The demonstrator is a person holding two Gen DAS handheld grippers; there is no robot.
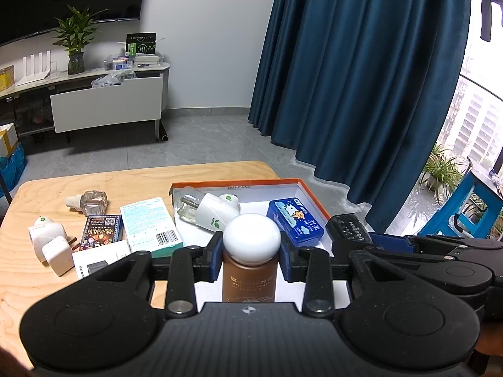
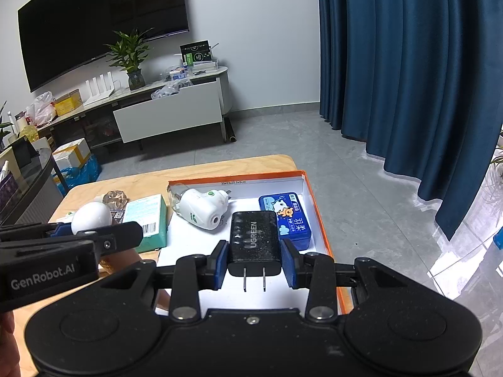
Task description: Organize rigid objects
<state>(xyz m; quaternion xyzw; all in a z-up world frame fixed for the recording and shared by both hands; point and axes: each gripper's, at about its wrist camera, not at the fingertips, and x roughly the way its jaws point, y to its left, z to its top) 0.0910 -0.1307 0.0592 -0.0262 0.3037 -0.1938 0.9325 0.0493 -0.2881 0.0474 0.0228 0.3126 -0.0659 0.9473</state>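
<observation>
Two hand-held grippers over a wooden worktop [image 1: 63, 301] that carries an orange-rimmed white box [image 2: 311, 188]. The left gripper [image 1: 251, 251] has its jaws closed on a brown bottle [image 1: 250, 282] with a round white cap [image 1: 251, 238], taken just under the cap; the bottle hangs above the box's near edge, at about 6 o'clock in the left wrist view. The right gripper [image 2: 254, 260] has its jaws closed on the flat sides of a black UGREEN charger [image 2: 254, 242], prongs pointing back toward the camera, held over the box floor.

Already lying in the box: a white plug-in vaporizer [image 2: 201, 210] at 10 o'clock and a blue tin [image 2: 287, 220] at 1 o'clock, the charger just beside the tin. On the worktop to the left of the box: a teal-and-white carton [image 1: 151, 226], a dark card pack [image 1: 100, 232], a second white vaporizer [image 1: 47, 235], a clear refill bottle [image 1: 91, 202] and a white adapter [image 1: 59, 256].

Handling, as judged: the charger is stiff, dense and matt, so a flat-side hold is secure; its prongs should stay clear of other items. The bottle looks smooth and cylindrical, hence liable to rotate or slip; the cap's overhang serves as a stop above the pads. Whether the bottle is full cannot be told. Free floor for both items appears toward 6 o'clock in the box.
</observation>
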